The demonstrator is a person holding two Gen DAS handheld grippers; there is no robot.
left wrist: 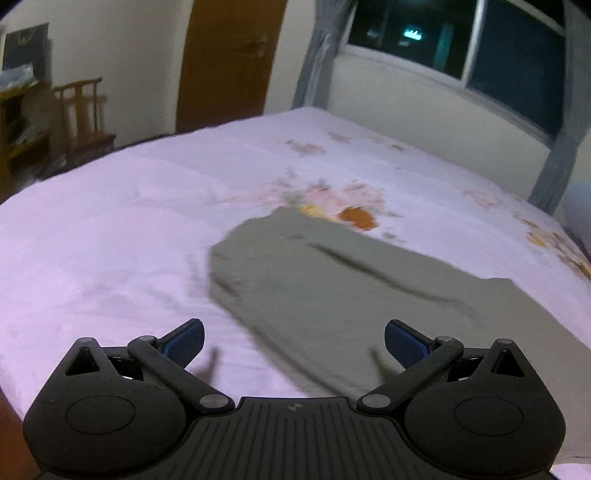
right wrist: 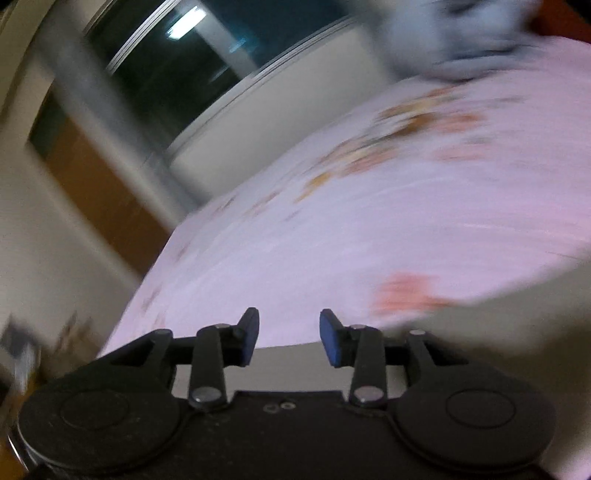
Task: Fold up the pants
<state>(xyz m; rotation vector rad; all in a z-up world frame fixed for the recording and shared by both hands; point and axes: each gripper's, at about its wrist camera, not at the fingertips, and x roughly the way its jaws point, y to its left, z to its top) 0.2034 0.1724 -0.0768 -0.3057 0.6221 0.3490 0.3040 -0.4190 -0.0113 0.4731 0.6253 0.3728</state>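
Note:
Grey-green pants [left wrist: 325, 280] lie folded flat on the pink bedsheet [left wrist: 110, 229], reaching from the middle of the bed to the lower right of the left wrist view. My left gripper [left wrist: 294, 341] hovers above their near edge, jaws wide open, with nothing between the blue pads [left wrist: 402, 341]. In the blurred, tilted right wrist view, my right gripper [right wrist: 289, 341] stands partly open and holds nothing. A strip of the pants [right wrist: 498, 325] shows under and to the right of it, with the pink sheet [right wrist: 369, 221] beyond.
A wooden door [left wrist: 229, 62], a wooden chair [left wrist: 86, 110] and a shelf [left wrist: 18, 122] stand beyond the bed's far left side. A dark window [left wrist: 461, 40] with grey curtains [left wrist: 314, 62] runs along the far wall. A pale pillow [right wrist: 472, 33] lies at the bed's head.

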